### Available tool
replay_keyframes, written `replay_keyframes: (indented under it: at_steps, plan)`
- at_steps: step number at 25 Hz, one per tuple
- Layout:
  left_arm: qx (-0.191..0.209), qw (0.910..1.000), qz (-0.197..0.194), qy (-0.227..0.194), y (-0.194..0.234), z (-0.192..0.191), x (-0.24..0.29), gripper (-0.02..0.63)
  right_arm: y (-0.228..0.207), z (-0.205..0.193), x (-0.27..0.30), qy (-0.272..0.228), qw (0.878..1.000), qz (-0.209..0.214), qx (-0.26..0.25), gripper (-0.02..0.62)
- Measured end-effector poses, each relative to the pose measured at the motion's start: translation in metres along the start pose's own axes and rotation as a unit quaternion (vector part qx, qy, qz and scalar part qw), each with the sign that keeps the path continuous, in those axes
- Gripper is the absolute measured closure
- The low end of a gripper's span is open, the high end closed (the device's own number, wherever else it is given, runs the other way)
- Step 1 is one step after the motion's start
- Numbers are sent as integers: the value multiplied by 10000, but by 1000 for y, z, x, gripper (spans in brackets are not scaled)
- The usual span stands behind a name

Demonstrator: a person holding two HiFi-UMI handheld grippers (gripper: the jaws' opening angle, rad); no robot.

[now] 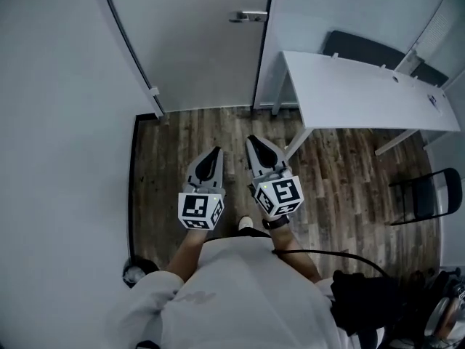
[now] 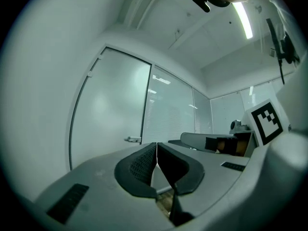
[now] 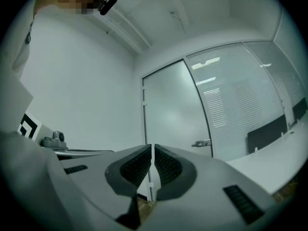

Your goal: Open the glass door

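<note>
The frosted glass door stands closed ahead of me, its metal lever handle on the right edge beside the frame. The same door and handle show in the left gripper view, and the door and handle in the right gripper view. Both grippers are held level side by side over the wooden floor, well short of the door. My left gripper is shut with nothing in it. My right gripper is shut to a hairline slit, also with nothing held.
A white table stands to the right against a frosted glass partition, with a black chair near it. A plain wall runs along the left. A black bag lies at the lower right.
</note>
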State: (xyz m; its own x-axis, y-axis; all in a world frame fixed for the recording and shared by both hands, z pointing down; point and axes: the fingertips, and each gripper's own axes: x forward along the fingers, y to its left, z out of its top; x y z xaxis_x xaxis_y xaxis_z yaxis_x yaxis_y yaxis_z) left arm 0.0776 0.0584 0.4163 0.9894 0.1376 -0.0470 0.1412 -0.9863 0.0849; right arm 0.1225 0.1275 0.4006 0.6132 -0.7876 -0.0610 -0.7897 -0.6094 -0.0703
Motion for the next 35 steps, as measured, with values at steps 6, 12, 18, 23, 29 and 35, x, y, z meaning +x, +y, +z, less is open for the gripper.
replay_keyframes:
  at_steps: [6, 12, 18, 23, 29, 35]
  plan:
    - [174, 9993, -3, 343, 5, -8, 103, 601, -97, -15, 46, 232, 9989, -230, 334, 575]
    - [9, 9987, -75, 507, 28, -32, 200, 601, -167, -36, 90, 375, 9959, -450, 689, 574]
    - [-91, 9964, -785, 309, 48, -45, 332, 601, -259, -44, 168, 219, 9928, -790, 877, 574]
    - [28, 9941, -1056, 245, 98, -26, 420, 601, -315, -23, 264, 37, 9933, -1008, 572, 574]
    - [-187, 9957, -880, 231, 200, -21, 509, 601, -345, -17, 378, 152, 9939, -1083, 118, 575]
    - [-370, 9912, -1102, 638, 233, -45, 550, 601, -365, -51, 415, 799, 9891, -1223, 187, 575]
